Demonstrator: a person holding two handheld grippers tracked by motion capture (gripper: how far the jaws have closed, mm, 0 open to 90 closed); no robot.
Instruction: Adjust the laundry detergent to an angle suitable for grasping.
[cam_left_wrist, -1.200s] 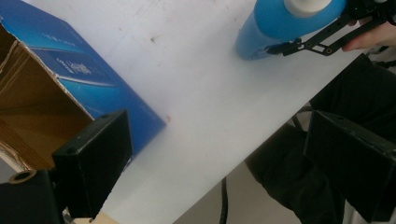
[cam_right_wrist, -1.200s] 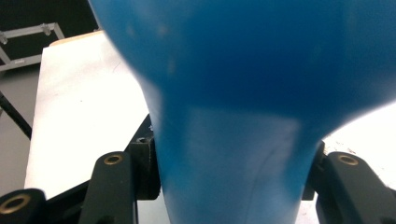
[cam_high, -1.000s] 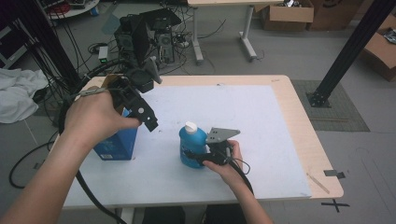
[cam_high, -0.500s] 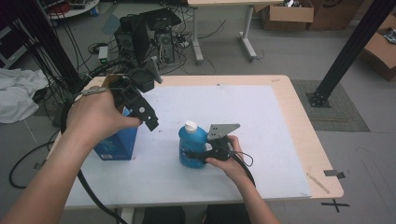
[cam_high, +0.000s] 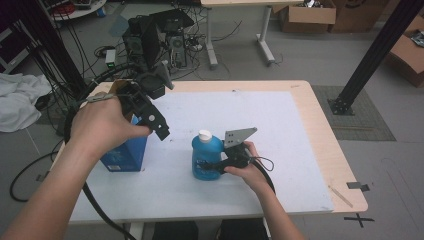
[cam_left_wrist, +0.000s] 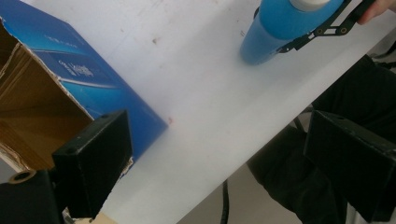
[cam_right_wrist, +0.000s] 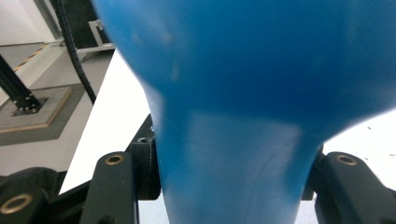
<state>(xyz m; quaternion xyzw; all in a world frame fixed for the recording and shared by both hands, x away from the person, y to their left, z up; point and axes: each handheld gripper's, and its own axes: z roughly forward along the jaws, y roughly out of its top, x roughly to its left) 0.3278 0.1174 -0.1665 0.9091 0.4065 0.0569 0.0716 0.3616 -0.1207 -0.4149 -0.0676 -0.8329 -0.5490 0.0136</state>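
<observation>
Bottle (cam_high: 206, 157) first: it stands upright near the middle of my table (cam_high: 280, 125), white cap up, and my right gripper (cam_high: 212, 166) is clamped on its lower body from the right, jaws pressing both sides as the right gripper view shows (cam_right_wrist: 224, 154). My left gripper (cam_high: 159, 127) hangs above the table's left part with its jaws spread wide and nothing between them; in its own view (cam_left_wrist: 219, 158) they frame bare white surface and the near table edge. Just below it the blue box (cam_high: 122, 152) stands at the left edge, its top torn open. Between box and bottle I see a clear strip of table. Right of the bottle the surface runs bare to the far and right edges.
</observation>
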